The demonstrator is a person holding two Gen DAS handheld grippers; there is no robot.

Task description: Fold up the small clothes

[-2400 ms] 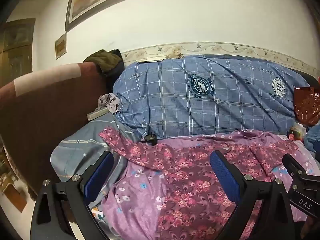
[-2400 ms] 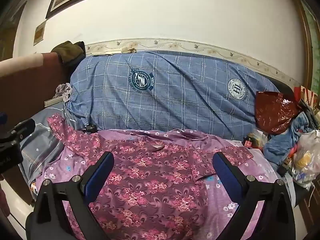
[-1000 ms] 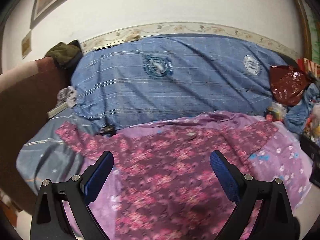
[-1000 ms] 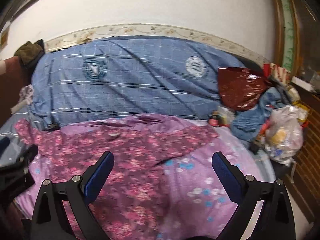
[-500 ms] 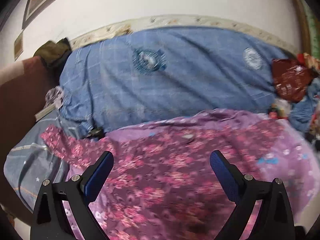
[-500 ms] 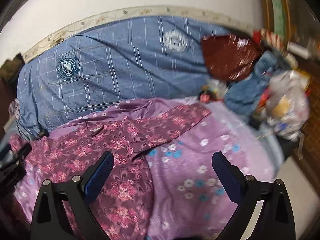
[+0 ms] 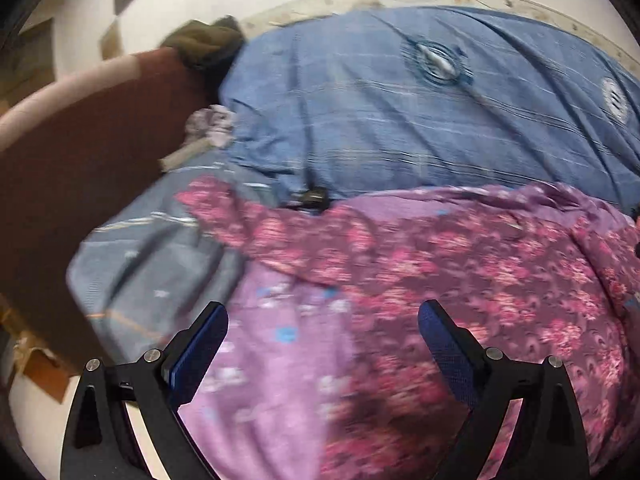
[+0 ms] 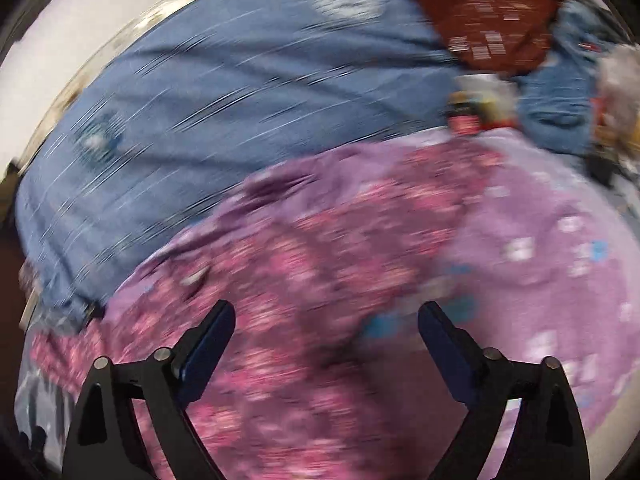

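Maroon cloth printed with pink flowers, one floral garment (image 7: 460, 264) is lying flat and soft on a lilac bedsheet (image 7: 272, 360), one sleeve (image 7: 224, 212) reaching out over a grey-blue striped cover (image 7: 152, 256) and the other sleeve (image 8: 432, 184) stretching toward the clutter at the far right. Both the left gripper (image 7: 322, 344) and the right gripper (image 8: 326, 340) are hanging above the garment with their blue-padded fingers spread wide and gripping nothing. One blue plaid quilt (image 7: 400, 112) bearing two round crests is bulging along the garment's far edge, and bare sheet is lying open to the right of the body.
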